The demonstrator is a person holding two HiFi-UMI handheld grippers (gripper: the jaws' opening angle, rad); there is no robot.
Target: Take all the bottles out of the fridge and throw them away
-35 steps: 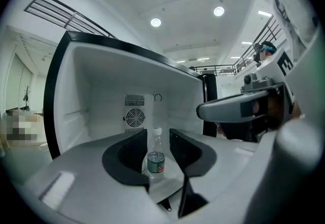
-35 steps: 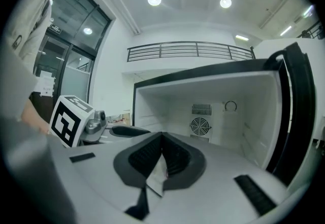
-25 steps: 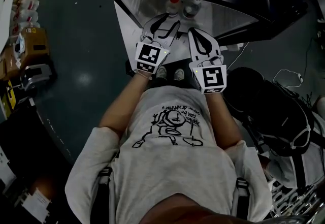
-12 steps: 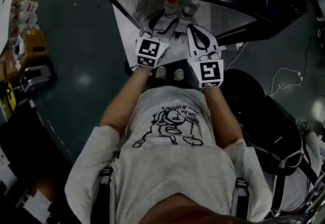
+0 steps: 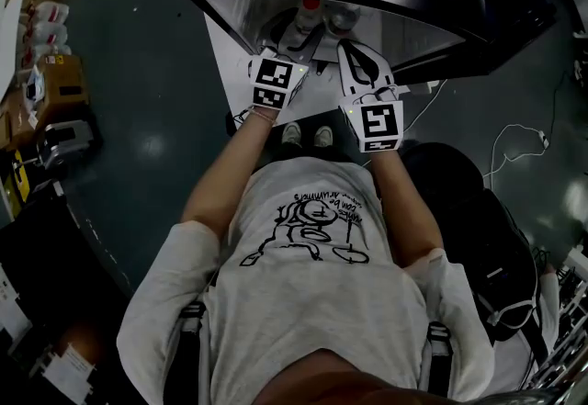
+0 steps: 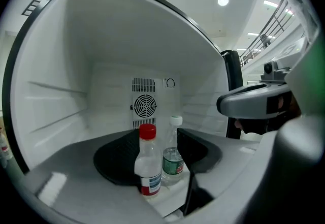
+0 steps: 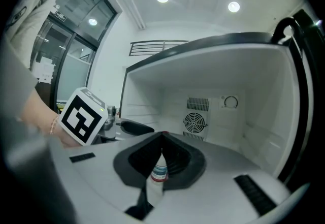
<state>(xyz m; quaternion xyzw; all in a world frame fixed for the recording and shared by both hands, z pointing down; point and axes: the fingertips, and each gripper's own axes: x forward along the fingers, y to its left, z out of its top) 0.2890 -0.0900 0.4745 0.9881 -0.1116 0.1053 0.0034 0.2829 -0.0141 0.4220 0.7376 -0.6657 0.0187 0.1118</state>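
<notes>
Both upright, red-capped bottle (image 6: 149,167) and white-capped bottle (image 6: 173,153) behind it stand ahead between left gripper (image 6: 160,159) jaws, spread and just widened, apparently untouched; right gripper (image 7: 161,139) jaws pressed together.

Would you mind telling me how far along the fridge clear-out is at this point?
Done: nothing visibly; the red-capped bottle and white-capped bottle both stand in the open fridge. In hand: the left gripper has just been opening its jaws, the red-capped bottle showing in their gap, unpressed; the right gripper is shut, empty. Left: take out and bin both.
</notes>
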